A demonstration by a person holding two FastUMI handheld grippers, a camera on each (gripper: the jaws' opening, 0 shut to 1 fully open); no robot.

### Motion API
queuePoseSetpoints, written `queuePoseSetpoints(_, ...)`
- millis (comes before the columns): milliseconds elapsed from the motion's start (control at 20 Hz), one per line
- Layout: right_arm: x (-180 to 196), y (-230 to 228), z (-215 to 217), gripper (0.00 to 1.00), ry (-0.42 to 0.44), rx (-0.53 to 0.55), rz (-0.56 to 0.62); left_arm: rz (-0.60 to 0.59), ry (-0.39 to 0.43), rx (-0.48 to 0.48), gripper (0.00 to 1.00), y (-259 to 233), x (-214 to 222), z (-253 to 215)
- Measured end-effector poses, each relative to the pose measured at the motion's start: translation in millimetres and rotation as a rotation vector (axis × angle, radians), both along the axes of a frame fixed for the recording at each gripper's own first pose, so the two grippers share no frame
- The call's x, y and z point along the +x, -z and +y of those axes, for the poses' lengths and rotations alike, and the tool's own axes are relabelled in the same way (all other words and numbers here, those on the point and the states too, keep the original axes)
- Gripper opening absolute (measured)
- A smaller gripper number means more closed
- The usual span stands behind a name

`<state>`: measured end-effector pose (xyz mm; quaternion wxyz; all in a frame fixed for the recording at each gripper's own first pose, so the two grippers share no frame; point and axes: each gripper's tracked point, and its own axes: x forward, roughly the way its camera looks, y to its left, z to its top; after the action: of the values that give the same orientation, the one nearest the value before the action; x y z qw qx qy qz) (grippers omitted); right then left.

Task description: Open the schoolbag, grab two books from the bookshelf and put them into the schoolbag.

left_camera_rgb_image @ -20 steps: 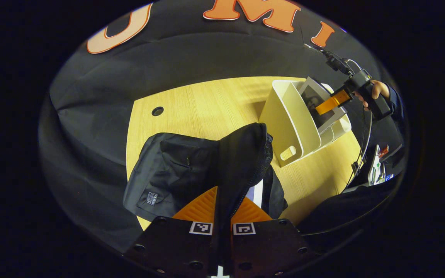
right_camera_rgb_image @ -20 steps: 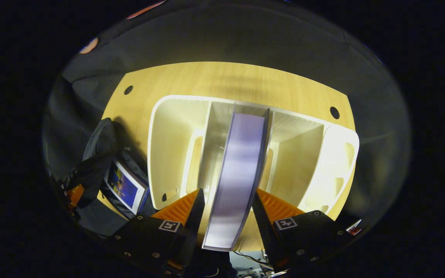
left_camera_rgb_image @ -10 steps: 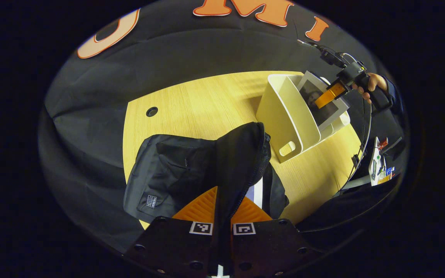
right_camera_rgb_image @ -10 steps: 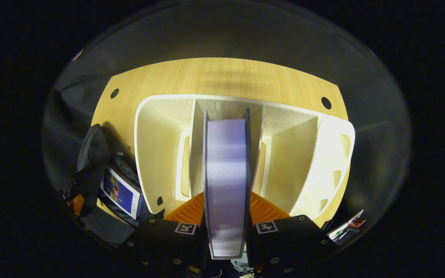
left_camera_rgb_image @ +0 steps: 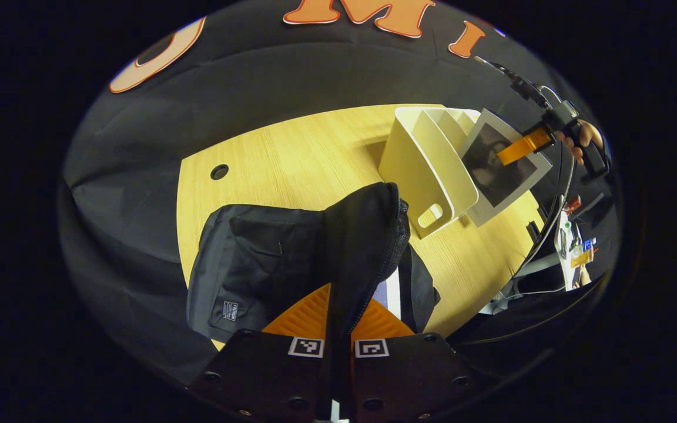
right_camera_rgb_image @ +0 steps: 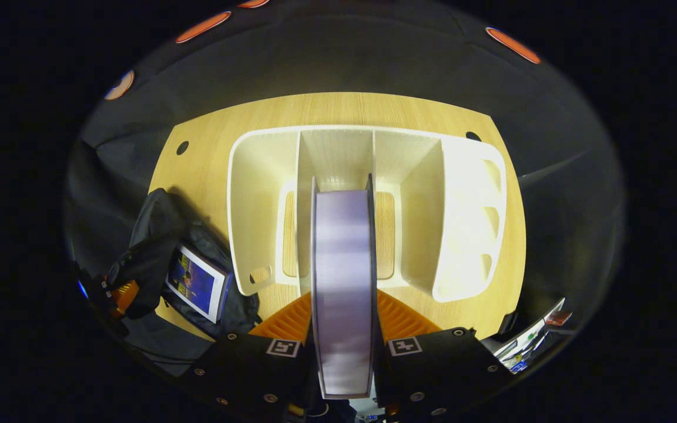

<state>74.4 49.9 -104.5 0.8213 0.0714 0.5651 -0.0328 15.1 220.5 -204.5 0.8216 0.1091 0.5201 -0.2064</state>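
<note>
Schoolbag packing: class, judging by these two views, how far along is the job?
Done: the schoolbag is open, its flap pinched up by the left tool, and one book lies inside. In hand: the right tool grips the second book, clear of the bookshelf. Left: putting it into the bag.

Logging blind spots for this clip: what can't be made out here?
- Second book: right gripper view has it edge-on and blurred; cover unreadable.
- Book in the schoolbag: bag fabric covers its lower end.
- Left gripper: left gripper view, the schoolbag flap hides the fingertips.
</note>
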Motion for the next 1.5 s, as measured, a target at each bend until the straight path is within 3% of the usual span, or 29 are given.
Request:
queuePoseSetpoints(600,-98.5,-9.8,29.5,0.40,0.120,0.216,-0.057,-0.002,0.136,0.006,0.05,3.3,-3.6,-1.2)
queuePoseSetpoints(1000,-136.9,-31.9,55.9,0.40,0.233,0.452,-0.164,-0.003,0.214,0.022,0.05,-0.8,0.6,-0.8)
queuePoseSetpoints(1200,-142.9,-53.0,71.6,0.39,0.210,0.559,-0.297,-0.019,0.259,0.026,0.05,-5.8,5.1,-0.3)
queuePoseSetpoints(1500,-140.7,-57.7,95.9,0.39,0.140,0.662,-0.379,-0.035,0.273,0.019,0.05,-24.0,6.9,1.4)
